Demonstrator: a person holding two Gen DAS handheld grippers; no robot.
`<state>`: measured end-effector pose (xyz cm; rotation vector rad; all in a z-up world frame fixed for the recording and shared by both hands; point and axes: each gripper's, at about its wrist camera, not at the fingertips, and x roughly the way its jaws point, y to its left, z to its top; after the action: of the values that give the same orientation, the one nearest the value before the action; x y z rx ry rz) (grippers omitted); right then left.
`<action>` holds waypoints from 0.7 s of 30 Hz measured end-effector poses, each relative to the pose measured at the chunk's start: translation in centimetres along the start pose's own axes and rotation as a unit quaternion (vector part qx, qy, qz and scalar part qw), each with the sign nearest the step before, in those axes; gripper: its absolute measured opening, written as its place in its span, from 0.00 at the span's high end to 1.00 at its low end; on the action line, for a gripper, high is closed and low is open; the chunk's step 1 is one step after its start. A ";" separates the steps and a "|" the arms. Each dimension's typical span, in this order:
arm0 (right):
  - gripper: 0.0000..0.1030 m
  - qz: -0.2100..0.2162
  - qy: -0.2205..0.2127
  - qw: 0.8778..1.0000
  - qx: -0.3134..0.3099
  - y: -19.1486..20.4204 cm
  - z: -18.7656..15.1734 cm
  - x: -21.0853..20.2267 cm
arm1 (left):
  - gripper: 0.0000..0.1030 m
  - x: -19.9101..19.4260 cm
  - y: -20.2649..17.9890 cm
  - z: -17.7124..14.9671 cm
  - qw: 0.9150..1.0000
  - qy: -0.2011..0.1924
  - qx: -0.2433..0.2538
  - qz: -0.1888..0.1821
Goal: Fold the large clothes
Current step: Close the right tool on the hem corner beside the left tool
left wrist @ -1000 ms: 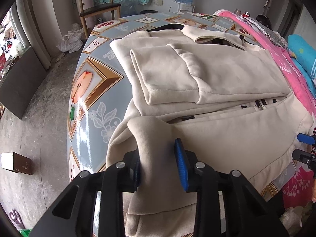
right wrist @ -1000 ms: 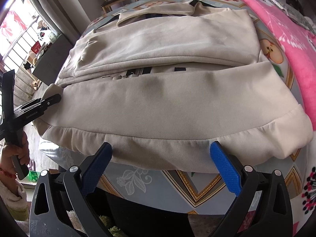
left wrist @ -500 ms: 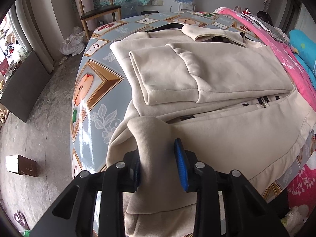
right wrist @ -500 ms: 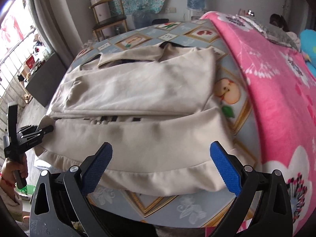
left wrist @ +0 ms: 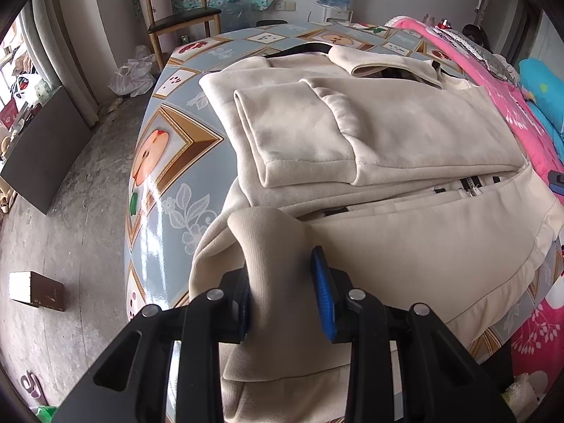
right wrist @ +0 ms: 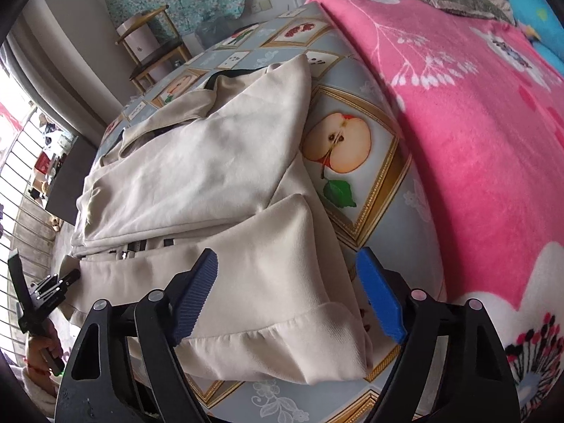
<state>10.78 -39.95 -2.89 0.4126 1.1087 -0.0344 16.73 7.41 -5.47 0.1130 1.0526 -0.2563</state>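
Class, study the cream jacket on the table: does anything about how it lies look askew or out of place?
Yes. The jacket's near hem droops over the table edge, and the left gripper pinches its corner into a raised hump.

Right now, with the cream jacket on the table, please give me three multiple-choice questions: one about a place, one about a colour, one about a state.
1. Where does the pink blanket lie relative to the cream jacket in the right wrist view?
A. To its right
B. Under it
C. To its left

2. What colour are the pads of the right tool?
A. Red
B. Blue
C. Green

3. What is the left tool doing?
A. Hanging with nothing in it
B. Gripping the chair
C. Clamped on a fold of the jacket

Answers:
1 A: the blanket covers the table's right side.
2 B: both pads show blue.
3 C: cream fabric is pinched between its pads.
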 end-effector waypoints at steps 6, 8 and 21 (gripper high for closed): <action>0.41 0.023 -0.012 0.999 -0.026 0.7 2.2 0.6 | 0.71 0.0 0.0 0.0 1.000 0.000 0.000 0.001; 0.42 0.036 -0.010 0.999 -0.029 0.6 2.9 1.1 | 0.71 0.0 0.0 0.0 1.000 0.001 0.002 0.002; 0.49 0.110 0.060 0.992 0.011 -1.5 5.0 4.6 | 0.71 0.0 0.0 0.1 1.000 0.001 0.000 0.002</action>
<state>16.85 -42.29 -5.46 0.5602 1.1768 0.1747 16.83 7.41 -5.48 0.1159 1.0550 -0.2518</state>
